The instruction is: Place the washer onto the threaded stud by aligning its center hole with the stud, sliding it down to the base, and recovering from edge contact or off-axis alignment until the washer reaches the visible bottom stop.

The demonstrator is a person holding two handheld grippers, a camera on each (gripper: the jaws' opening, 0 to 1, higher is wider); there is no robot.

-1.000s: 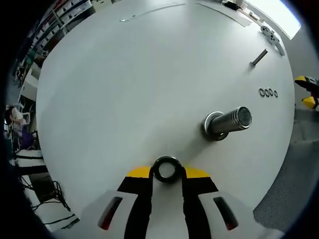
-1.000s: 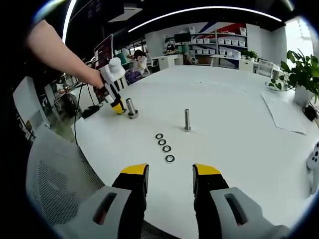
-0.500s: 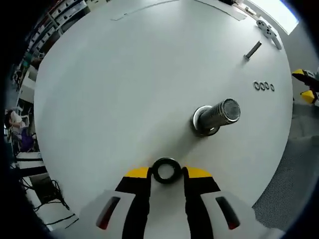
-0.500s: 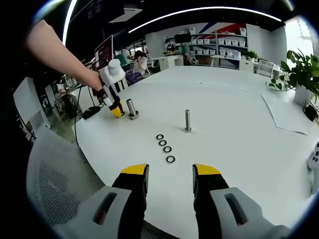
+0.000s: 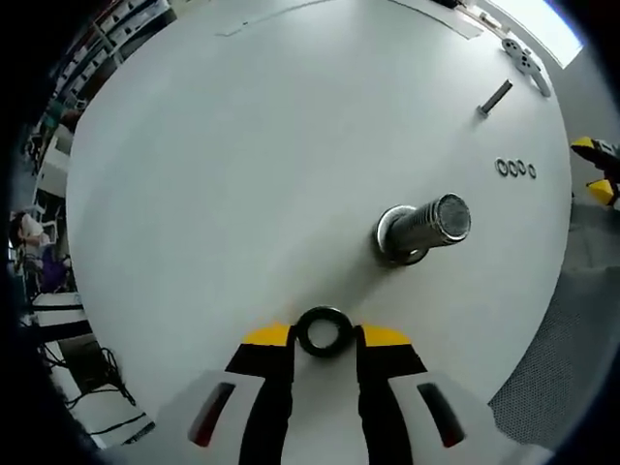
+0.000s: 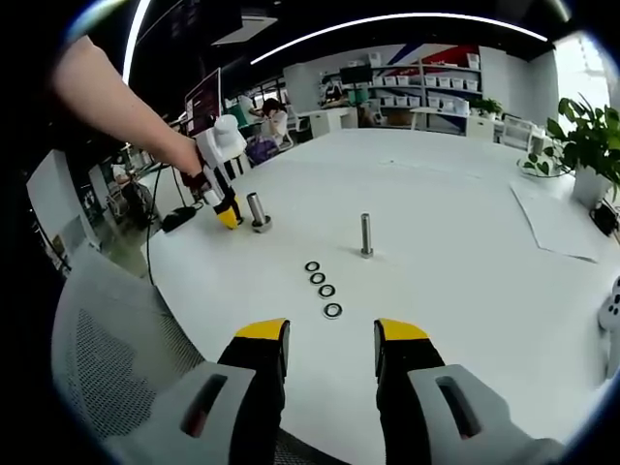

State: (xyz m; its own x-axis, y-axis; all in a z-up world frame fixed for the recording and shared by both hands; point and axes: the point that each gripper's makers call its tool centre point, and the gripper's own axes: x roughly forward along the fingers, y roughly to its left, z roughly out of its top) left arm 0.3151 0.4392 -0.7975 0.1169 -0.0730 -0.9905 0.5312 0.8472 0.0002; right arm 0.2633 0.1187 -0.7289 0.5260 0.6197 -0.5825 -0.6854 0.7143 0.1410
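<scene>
A dark ring washer (image 5: 325,332) is pinched between the yellow-tipped jaws of my left gripper (image 5: 325,335), held above the white table. The threaded stud (image 5: 426,229) with its round base stands up and to the right of it, apart from the washer. In the right gripper view the same stud (image 6: 257,211) stands at the table's left edge with the left gripper (image 6: 225,215) right beside it in a person's hand. My right gripper (image 6: 329,341) is open over the near table edge with nothing between its jaws.
A row of several loose washers (image 6: 322,287) lies on the table, with a second upright stud (image 6: 366,235) behind it. A mesh chair back (image 6: 107,358) sits at the near left. Papers (image 6: 557,223) and a potted plant (image 6: 586,155) are at the right.
The left gripper view shifted slightly; the stud sits a little lower and to the right than half a second ago. The washer stays gripped. The right gripper has barely moved.
</scene>
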